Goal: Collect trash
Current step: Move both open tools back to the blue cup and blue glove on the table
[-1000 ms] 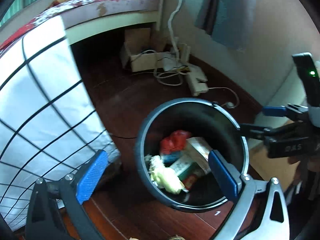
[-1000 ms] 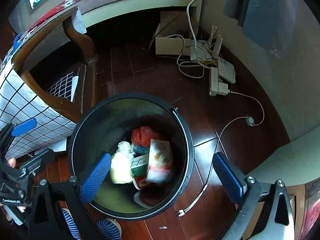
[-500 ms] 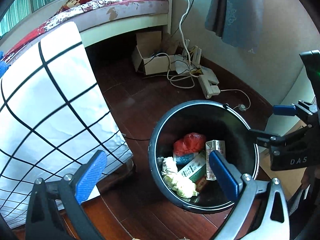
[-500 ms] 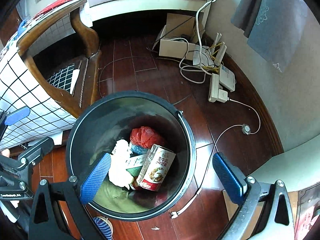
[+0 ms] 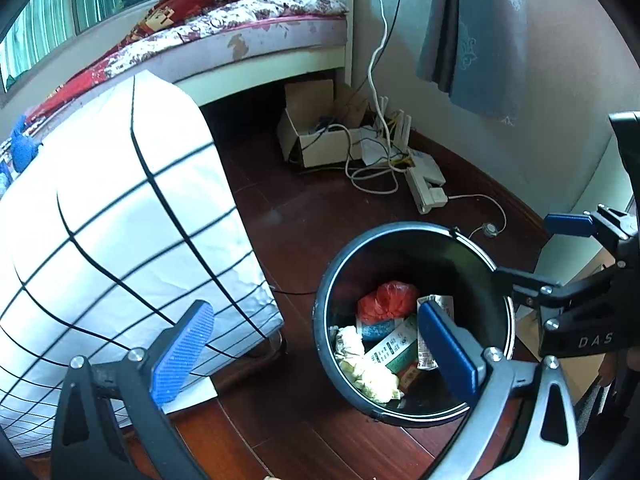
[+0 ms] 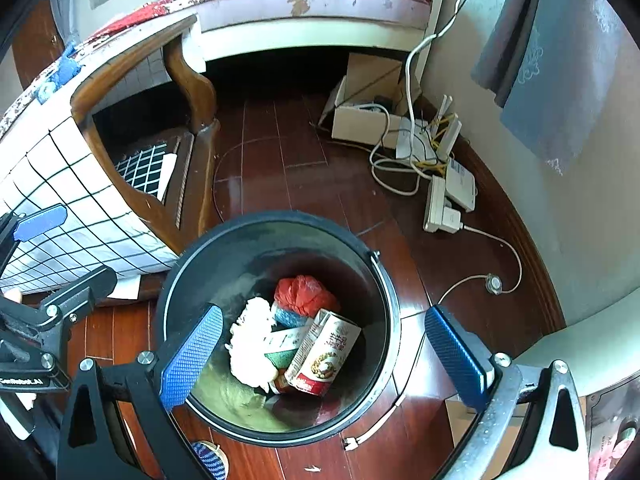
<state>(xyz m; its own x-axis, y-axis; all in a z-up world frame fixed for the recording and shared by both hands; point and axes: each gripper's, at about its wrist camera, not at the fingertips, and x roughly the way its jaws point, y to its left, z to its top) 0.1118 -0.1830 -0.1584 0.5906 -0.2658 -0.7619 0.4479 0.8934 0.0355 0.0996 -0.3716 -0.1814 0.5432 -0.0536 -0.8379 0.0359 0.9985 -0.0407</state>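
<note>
A black round bin [image 5: 340, 264] [image 6: 384, 280] stands on the dark wood floor. Inside lie a red bag [image 5: 386, 300] [image 6: 304, 292], a drink carton [image 6: 326, 354] [image 5: 434, 320], a white crumpled wad [image 6: 250, 340] [image 5: 370, 376] and a green-white box [image 5: 394, 350]. My left gripper [image 5: 316, 346] is open and empty, above the bin's left side. My right gripper [image 6: 320, 354] is open and empty, above the bin; it also shows at the right in the left wrist view [image 5: 568, 256].
A chair with a white checked cover [image 5: 112, 220] [image 6: 60, 184] stands left of the bin. A bed [image 5: 240, 40] is behind. A cardboard box [image 5: 316, 132], a power strip [image 6: 438, 204] and cables [image 6: 492, 280] lie by the wall.
Both grippers have risen and drawn back from the bin, which now looks smaller. The drink carton has settled upright among the trash.
</note>
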